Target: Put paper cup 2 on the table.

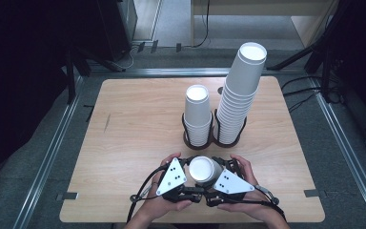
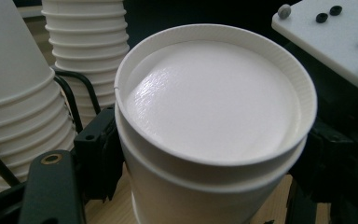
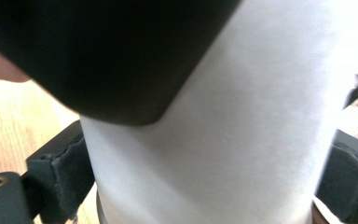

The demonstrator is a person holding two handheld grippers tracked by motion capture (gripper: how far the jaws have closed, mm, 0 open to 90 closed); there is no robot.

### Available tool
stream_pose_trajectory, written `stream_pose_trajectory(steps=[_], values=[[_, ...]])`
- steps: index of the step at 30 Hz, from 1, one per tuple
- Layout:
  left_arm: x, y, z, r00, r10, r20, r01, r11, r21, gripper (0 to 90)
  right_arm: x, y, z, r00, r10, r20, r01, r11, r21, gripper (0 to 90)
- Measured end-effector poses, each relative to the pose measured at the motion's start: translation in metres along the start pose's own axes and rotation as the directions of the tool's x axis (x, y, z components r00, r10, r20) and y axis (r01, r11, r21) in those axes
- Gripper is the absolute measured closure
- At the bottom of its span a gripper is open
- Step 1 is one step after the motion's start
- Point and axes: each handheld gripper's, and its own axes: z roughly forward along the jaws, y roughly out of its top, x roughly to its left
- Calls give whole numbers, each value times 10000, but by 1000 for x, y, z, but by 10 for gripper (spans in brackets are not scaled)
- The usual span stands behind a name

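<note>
Wooden counter (image 1: 138, 143) on a grey floor carries two wire holders of upside-down paper cups: a short stack (image 1: 198, 114) and a tall stack (image 1: 240, 95) behind. At the near edge, nested white cups (image 1: 204, 170) sit between both tools. The left tool (image 1: 187, 168) is clamped on them, pads against the wall. The right tool (image 3: 205, 186) flanks the wall; whether its pads press it cannot be told.

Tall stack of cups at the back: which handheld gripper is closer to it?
Right. The right gripper sits just in front of the tall stack; the left gripper is beyond the cup between them, farther to the left.
</note>
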Motion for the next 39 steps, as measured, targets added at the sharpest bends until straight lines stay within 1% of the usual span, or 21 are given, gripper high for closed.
stream_pose_trajectory(steps=[2,4,7,10,14,21,22,24,25,29,31,33,35,36,38,39], values=[[0,0,-1,10000,-63,14,63,10000,-71,229,-1,1,-1,9998,153,83,-153,9999,34,26],[1,1,-2,9999,-116,3,116,9998,-167,229,-2,0,-1,9995,286,127,-288,9994,174,17],[3,2,-4,9999,-159,-33,158,9995,-258,230,-4,0,-2,9991,412,85,-413,9989,202,0],[7,2,-7,9989,-418,-198,408,9981,-452,230,-6,-1,-2,9989,452,120,-455,9987,248,0],[13,1,-10,9964,-799,-271,775,9937,-813,229,-7,-1,-3,9981,584,178,-589,9979,264,0],[20,2,-17,9918,-1146,-564,1070,9866,-1233,229,-10,-4,-5,9962,814,318,-819,9965,167,0],[20,2,-17,9918,-1146,-564,1070,9866,-1233,229,-11,-5,-5,9957,852,359,-859,9962,161,0],[22,2,-19,9895,-1296,-644,1198,9831,-1381,229,-12,-6,-5,9948,937,404,-943,9954,143,0],[24,2,-21,9868,-1452,-712,1329,9789,-1552,229,-14,-7,-6,9927,1118,453,-1124,9936,107,0],[30,1,-25,9813,-1776,-740,1620,9701,-1809,229,-18,-9,-8,9879,1430,609,-1426,9897,-105,0],[32,0,-26,9785,-1930,-730,1763,9658,-1902,229,-20,-8,-9,9864,1477,720,-1463,9889,-246,0],[35,-1,-26,9734,-2218,-578,2058,9567,-2057,229,-21,-7,-12,9845,1577,773,-1551,9872,-383,0],[36,-2,-27,9709,-2334,-532,2166,9511,-2201,229,-23,-7,-14,9846,1549,813,-1507,9870,-554,0],[37,-3,-28,9689,-2429,-477,2258,9461,-2323,229,-23,-6,-14,9841,1583,806,-1535,9862,-621,0],[38,-4,-28,9675,-2496,-409,2321,9405,-2483,229,-24,-5,-17,9839,1585,832,-1521,9853,-780,0],[38,-5,-28,9671,-2505,-443,2318,9395,-2524,228,-24,-4,-18,9843,1560,821,-1486,9848,-898,0]])
